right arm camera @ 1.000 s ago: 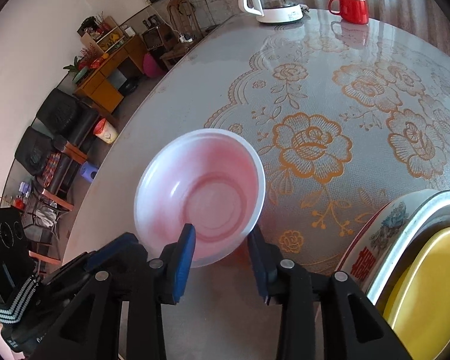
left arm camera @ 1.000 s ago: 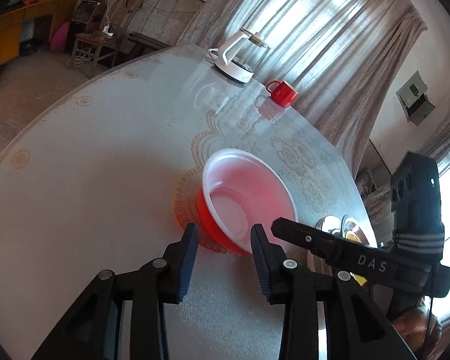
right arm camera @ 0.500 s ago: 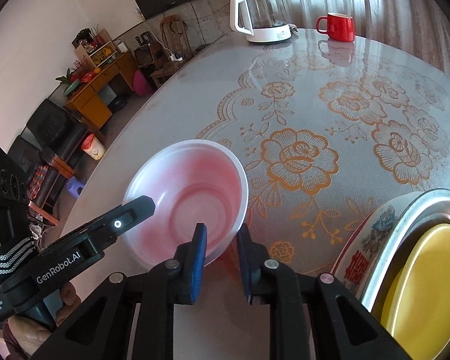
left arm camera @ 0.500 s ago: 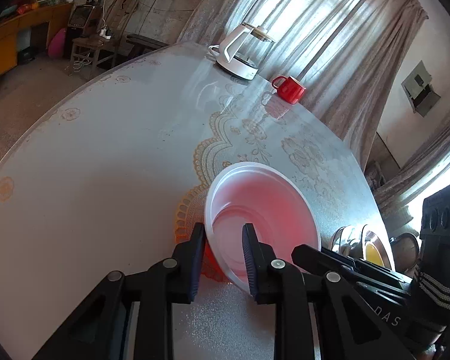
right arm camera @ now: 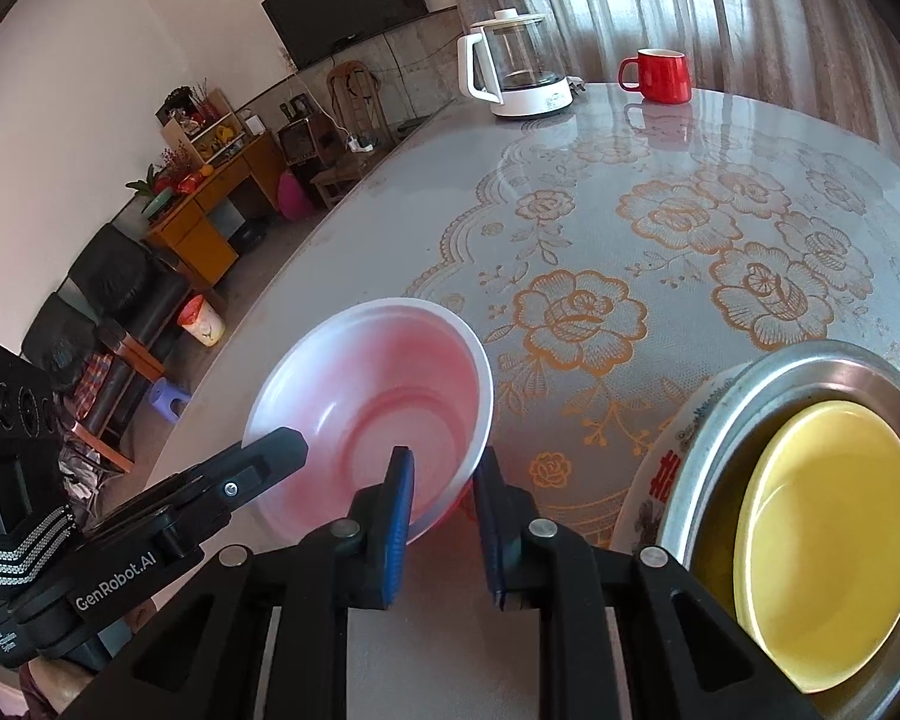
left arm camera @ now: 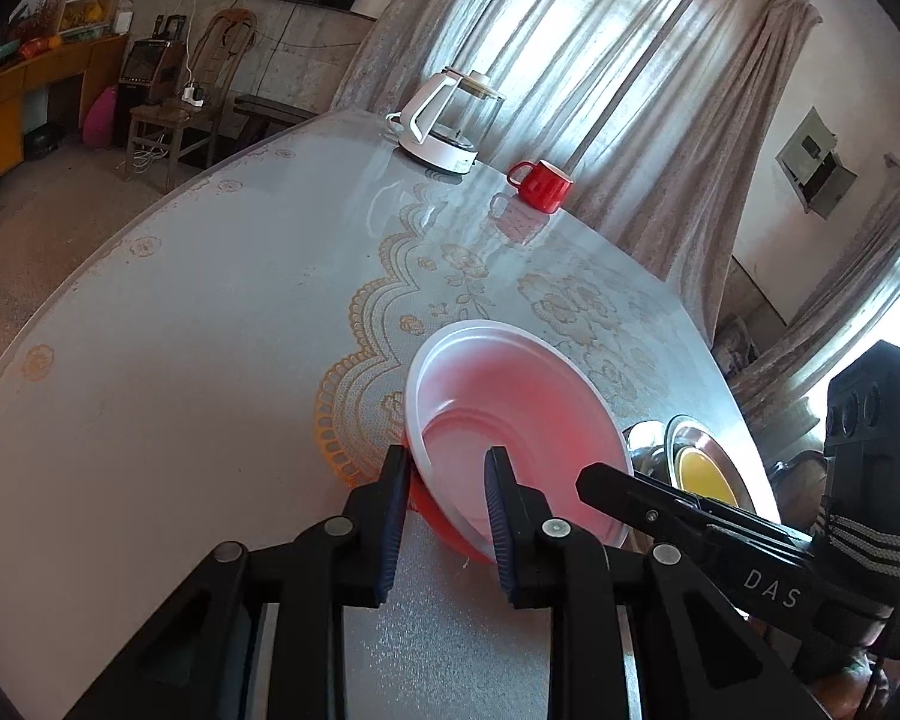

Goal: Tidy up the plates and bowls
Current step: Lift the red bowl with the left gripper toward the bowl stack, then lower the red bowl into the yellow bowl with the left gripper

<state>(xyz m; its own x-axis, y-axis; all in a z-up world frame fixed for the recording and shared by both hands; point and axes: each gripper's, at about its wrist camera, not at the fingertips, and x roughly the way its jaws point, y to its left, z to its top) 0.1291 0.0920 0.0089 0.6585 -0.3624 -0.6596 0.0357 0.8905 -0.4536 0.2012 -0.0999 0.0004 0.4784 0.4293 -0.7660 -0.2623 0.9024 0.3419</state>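
Observation:
A red plastic bowl with a white inside [left arm camera: 510,414] [right arm camera: 378,402] is tilted and held just above the table. My left gripper [left arm camera: 447,498] is shut on its near rim, one finger inside and one outside. My right gripper [right arm camera: 444,498] is shut on the opposite rim in the same way. To the right stands a stack of dishes: a yellow plate [right arm camera: 828,540] in a steel bowl [right arm camera: 810,366] inside a patterned enamel basin [right arm camera: 666,468]. The stack also shows in the left wrist view [left arm camera: 702,468].
The round table [right arm camera: 660,240] carries a lace-patterned cover under glass. A white electric kettle [right arm camera: 510,66] and a red mug [right arm camera: 660,75] stand at the far edge. The table's left edge drops to the room floor.
Both grippers have closed onto the bowl's rim from opposite sides. The bowl has tipped and come off the table.

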